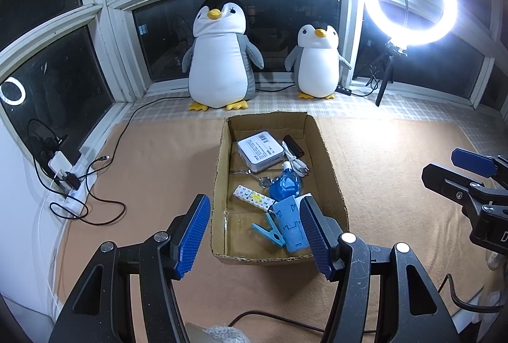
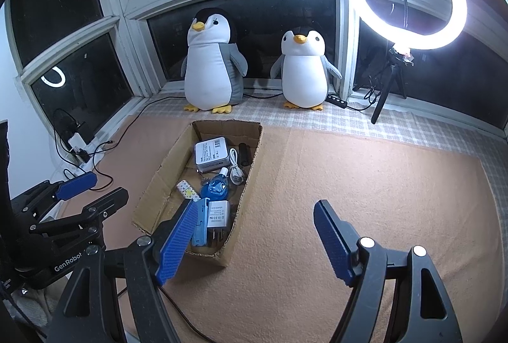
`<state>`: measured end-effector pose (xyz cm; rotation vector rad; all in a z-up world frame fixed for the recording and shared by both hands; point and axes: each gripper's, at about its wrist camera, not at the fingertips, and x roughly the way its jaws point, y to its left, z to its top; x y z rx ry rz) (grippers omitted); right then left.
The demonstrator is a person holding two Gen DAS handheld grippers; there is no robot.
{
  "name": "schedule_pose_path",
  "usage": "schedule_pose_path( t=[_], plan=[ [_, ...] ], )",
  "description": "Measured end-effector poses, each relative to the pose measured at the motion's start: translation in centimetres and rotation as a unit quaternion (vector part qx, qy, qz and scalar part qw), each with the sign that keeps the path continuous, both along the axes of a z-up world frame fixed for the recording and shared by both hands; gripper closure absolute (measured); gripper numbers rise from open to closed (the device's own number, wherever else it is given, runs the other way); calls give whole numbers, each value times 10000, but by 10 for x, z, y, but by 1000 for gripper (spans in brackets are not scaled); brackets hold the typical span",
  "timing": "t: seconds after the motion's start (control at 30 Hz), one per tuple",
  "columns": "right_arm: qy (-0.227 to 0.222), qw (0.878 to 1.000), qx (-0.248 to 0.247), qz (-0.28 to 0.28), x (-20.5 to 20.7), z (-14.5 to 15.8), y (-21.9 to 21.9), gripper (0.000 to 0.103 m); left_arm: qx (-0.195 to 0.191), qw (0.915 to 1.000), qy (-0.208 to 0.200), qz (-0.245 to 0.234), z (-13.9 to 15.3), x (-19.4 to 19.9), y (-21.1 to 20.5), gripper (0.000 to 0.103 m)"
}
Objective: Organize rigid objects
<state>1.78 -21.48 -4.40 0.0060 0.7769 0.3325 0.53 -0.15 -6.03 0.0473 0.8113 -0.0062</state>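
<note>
While both grippers hover with fingers apart and empty, the left gripper (image 1: 255,235) sits over the near end of the cardboard box (image 1: 330,162), the right gripper (image 2: 254,243) beside it above the bare blanket (image 2: 365,178). Everything small already lies inside the box, probably gathered there for tidiness. Only the right view shows the white charger (image 2: 217,211) by the blue clip (image 1: 270,233).

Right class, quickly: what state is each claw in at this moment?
Left claw: open, holding nothing, poised over the cardboard box.
Right claw: open, holding nothing.
</note>
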Motion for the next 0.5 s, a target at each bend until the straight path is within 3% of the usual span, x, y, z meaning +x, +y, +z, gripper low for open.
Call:
schedule_pose_path(
  t=[0.17,0.23,0.5],
  plan=[
    [28,10000,-13,-28,2,-2,-1,31,-14,10000,5,-2,0,0,1,40],
    [43,10000,-17,-32,2,-3,-1,31,-25,10000,0,3,0,1,1,35],
    [55,10000,-31,-35,4,-4,-3,30,-49,10000,-3,-7,0,1,1,30]
  ],
)
